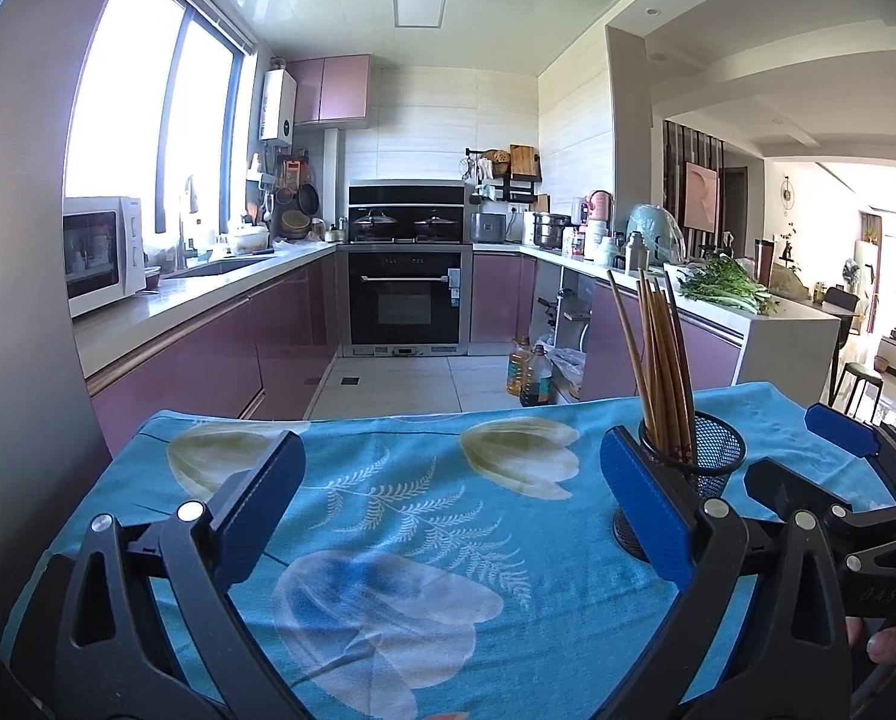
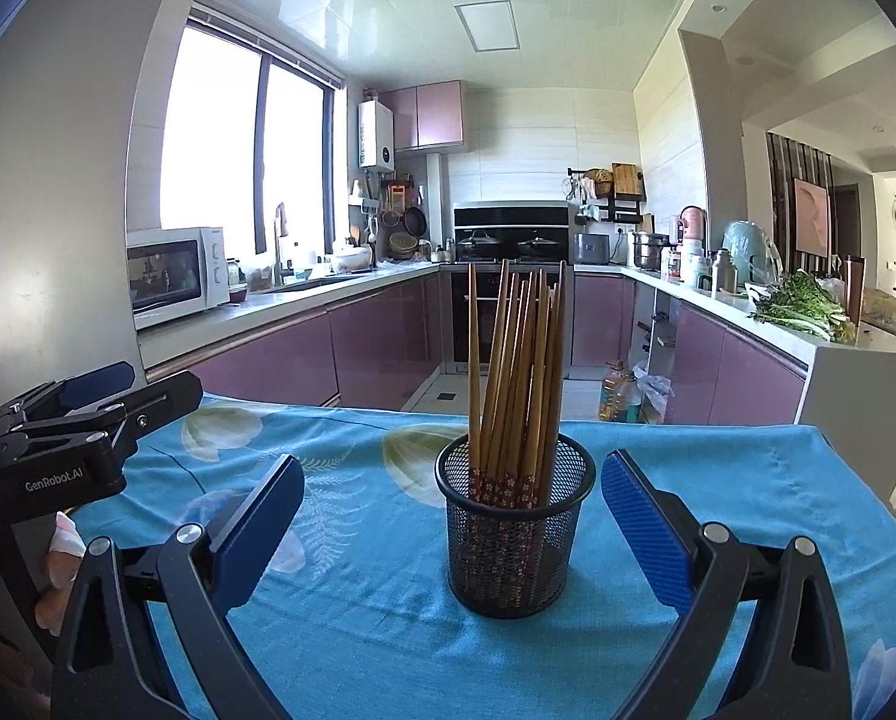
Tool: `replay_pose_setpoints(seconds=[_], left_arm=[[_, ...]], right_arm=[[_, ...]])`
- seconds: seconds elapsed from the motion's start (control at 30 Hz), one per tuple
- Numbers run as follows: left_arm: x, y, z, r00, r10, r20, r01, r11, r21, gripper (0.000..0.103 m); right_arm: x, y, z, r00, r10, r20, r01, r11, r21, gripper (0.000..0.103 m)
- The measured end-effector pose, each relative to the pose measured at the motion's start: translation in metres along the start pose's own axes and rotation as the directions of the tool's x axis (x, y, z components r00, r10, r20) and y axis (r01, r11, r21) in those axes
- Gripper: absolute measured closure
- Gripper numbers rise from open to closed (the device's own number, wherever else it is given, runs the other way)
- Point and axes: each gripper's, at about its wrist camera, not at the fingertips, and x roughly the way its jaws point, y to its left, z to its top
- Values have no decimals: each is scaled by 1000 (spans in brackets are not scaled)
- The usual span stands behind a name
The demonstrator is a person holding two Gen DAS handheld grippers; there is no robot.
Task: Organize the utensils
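Observation:
A black mesh holder (image 2: 513,534) stands upright on the blue floral tablecloth (image 2: 364,612), filled with several brown chopsticks (image 2: 517,384). My right gripper (image 2: 453,516) is open and empty, its blue pads wide on either side of the holder and a little nearer than it. In the left wrist view the holder (image 1: 709,462) and chopsticks (image 1: 664,360) stand just behind the right finger. My left gripper (image 1: 454,492) is open and empty over the cloth (image 1: 388,540). The right gripper also shows in the left wrist view (image 1: 838,456), and the left one in the right wrist view (image 2: 88,402).
The table's far edge drops to the kitchen floor. Beyond are purple cabinets, an oven (image 1: 409,294), a microwave (image 1: 100,252) on the left counter, oil bottles (image 1: 532,372) on the floor and greens (image 1: 724,288) on the right counter.

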Motion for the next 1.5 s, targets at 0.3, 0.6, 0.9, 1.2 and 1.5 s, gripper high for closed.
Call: replay_pose_setpoints(seconds=[0.3, 0.6, 0.9, 1.2, 1.5], left_arm=[[-7, 1, 0, 1000, 20, 20, -20, 1000, -1, 6], [-10, 3, -2, 999, 32, 27, -32, 999, -2, 6], [-12, 3, -2, 999, 38, 30, -38, 999, -4, 6], [-12, 3, -3, 999, 40, 30, -40, 999, -5, 6], [-12, 3, -3, 999, 41, 30, -41, 999, -6, 6]], right_arm=[[-1, 1, 1, 1000, -7, 12, 7, 1000, 6, 7], [-1, 2, 1, 1000, -8, 17, 8, 1000, 2, 7], [0, 3, 2, 1000, -8, 19, 7, 1000, 7, 7], [-1, 3, 1, 1000, -7, 21, 7, 1000, 8, 7], [-1, 4, 1, 1000, -10, 23, 9, 1000, 11, 7]])
